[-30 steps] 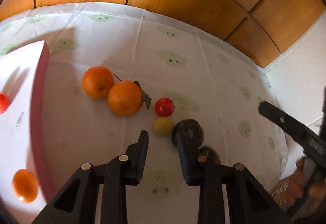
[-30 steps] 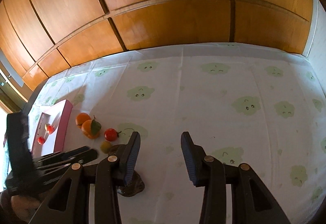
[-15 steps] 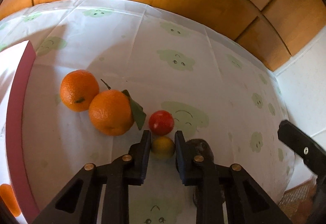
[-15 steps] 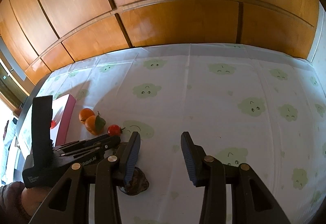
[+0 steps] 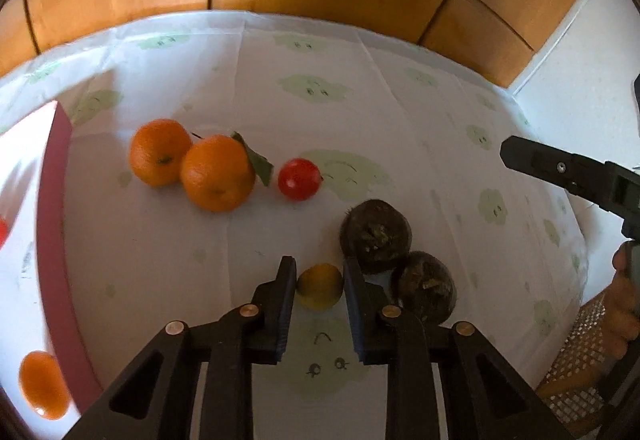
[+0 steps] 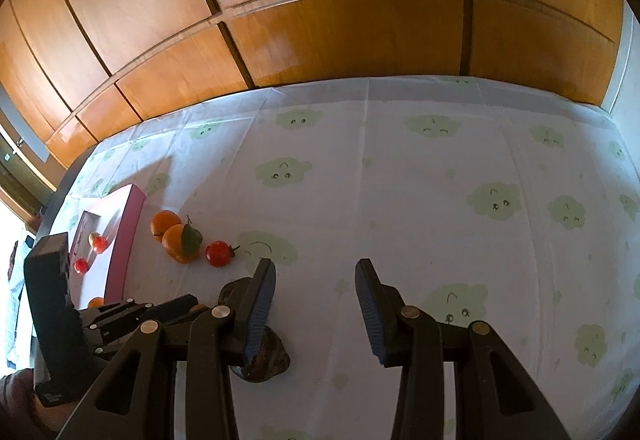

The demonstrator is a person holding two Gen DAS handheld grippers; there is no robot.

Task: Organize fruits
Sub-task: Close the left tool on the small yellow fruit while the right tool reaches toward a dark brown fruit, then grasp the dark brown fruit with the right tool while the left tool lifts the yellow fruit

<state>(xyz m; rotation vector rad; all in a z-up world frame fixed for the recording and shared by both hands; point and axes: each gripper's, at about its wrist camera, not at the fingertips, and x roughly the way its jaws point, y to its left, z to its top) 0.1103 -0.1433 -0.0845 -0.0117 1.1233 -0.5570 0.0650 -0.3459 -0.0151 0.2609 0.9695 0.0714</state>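
Left gripper (image 5: 319,282) pinches the small yellow fruit (image 5: 320,286), held just beside two dark fruits (image 5: 376,236). Risk: round skin squirts out of a shallow pinch, or a finger knocks the dark pair rolling (cloth looks slick). Right gripper (image 6: 316,294) spread wide, empty. Box (image 5: 52,200) sits left.

Two dark fruits (image 5: 376,236) crowd the left claw's (image 5: 319,272) right side; cloth (image 5: 160,260) leftward lies open.

The left wrist view looks steeply down, close over the tablecloth (image 5: 400,112). The right wrist view sits further back, facing the wooden panels (image 6: 320,20). Both share the two oranges (image 5: 192,164) (image 6: 172,236), lower left in the right view.
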